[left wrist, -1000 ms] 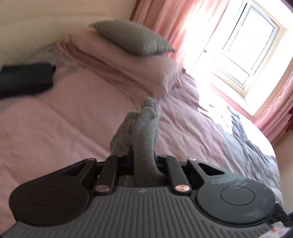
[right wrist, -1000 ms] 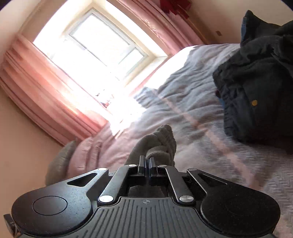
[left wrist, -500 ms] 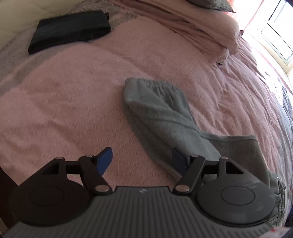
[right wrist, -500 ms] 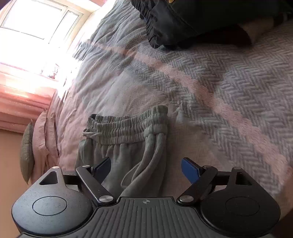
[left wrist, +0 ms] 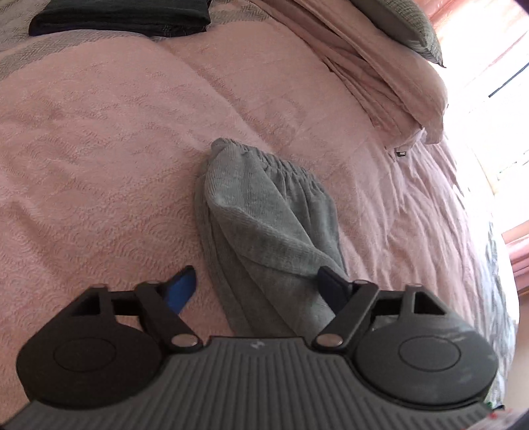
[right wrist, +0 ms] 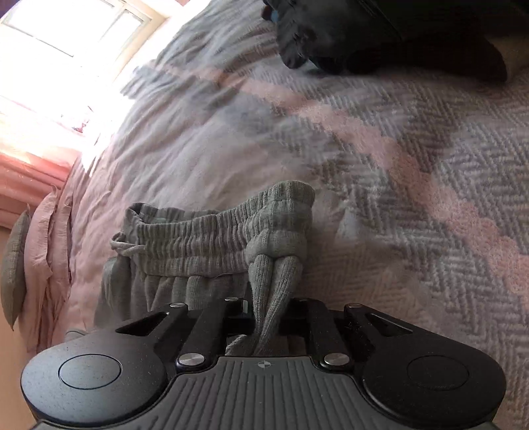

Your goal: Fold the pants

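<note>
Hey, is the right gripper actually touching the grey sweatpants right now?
Touching. The right wrist view shows the right gripper with its jaws closed on a bunched fold of the grey sweatpants just below the waistband, the fabric pinched between the pads.

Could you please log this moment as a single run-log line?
task: fold pants | right gripper: shut on grey pants near waistband | left gripper: open, jaws closing astride pant leg | surface: pink bedspread

I see a bed [left wrist: 99, 139] under a pink cover, grey pants [left wrist: 264, 211] lying on it – cuffs up, a folded dark garment [left wrist: 119, 16] at the far edge, pink pillows [left wrist: 390, 66] by the window, a dark heap [right wrist: 380, 29] on the herringbone part.
</note>
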The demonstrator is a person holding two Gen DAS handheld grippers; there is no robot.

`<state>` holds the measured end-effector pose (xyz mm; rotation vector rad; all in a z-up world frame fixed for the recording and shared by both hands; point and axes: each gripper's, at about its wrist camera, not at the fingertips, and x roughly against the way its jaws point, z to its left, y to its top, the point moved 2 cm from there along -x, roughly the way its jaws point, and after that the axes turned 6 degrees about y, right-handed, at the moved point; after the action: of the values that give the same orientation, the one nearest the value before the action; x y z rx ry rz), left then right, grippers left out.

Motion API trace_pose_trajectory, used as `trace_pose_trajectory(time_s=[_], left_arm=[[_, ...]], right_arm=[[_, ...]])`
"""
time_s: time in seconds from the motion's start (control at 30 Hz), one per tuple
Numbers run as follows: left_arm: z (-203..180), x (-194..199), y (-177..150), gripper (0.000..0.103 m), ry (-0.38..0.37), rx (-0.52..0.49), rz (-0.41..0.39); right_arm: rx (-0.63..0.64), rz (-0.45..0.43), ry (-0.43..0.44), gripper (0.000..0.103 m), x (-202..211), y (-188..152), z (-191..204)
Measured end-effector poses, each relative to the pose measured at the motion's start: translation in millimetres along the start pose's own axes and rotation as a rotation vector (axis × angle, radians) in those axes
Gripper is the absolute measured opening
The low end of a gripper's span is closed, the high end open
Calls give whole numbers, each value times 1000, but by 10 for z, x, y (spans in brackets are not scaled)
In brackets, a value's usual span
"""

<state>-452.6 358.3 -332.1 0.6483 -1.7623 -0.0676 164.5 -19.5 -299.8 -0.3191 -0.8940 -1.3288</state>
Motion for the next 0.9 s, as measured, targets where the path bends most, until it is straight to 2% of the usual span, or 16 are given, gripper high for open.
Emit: trace_pose_trajectory(time_s=[0.03,0.1,0.13,0.2,0.23,0.27,0.3,0.33,0.37,0.4,0.47,0.53,0.6,0.73,0.8,0.9], left_arm=[[-42,-56,29,25,1,-17,-1],[-94,-59,77,25,7,-24,7],[-111,-33,87,26,4,-41,5],[-132,45,87,29,19,-105,-2],[-141,82,76,37,18,-137,-4],[-141,109,69,43,23,-162,-4],[-143,139,57,56,41,-185,-2],[-139,160,48,60,51,-202,-3],[-135,169,47,60,46,-219,3],[-133,166,55,61,42,-232,13],[-143,162,84,61,41,-240,22],[-155,165,129,65,32,-242,16],[-186,134,143,67,28,-251,17],[-226,29,147,67,40,-239,46],[-240,5,156,67,49,-233,40],[-215,-18,160,69,60,-205,39]], right_arm=[[44,-53,25,5,124,5,75],[97,-187,90,5,521,16,171],[106,-222,94,5,697,6,173],[90,-246,7,5,1039,-105,94],[57,-231,-43,5,1157,-185,1],[36,-175,-92,5,1210,-277,-89],[45,-58,-143,10,1180,-356,-156],[54,105,-197,31,1088,-428,-214],[71,232,-274,41,1018,-496,-232],[129,274,-312,49,1014,-538,-161],[264,264,-215,51,1046,-485,163],[380,173,-148,57,1031,-318,514],[484,72,-73,65,839,-72,791],[459,40,55,65,71,527,862],[424,72,105,65,-307,757,802],[402,131,129,62,-760,946,693]])
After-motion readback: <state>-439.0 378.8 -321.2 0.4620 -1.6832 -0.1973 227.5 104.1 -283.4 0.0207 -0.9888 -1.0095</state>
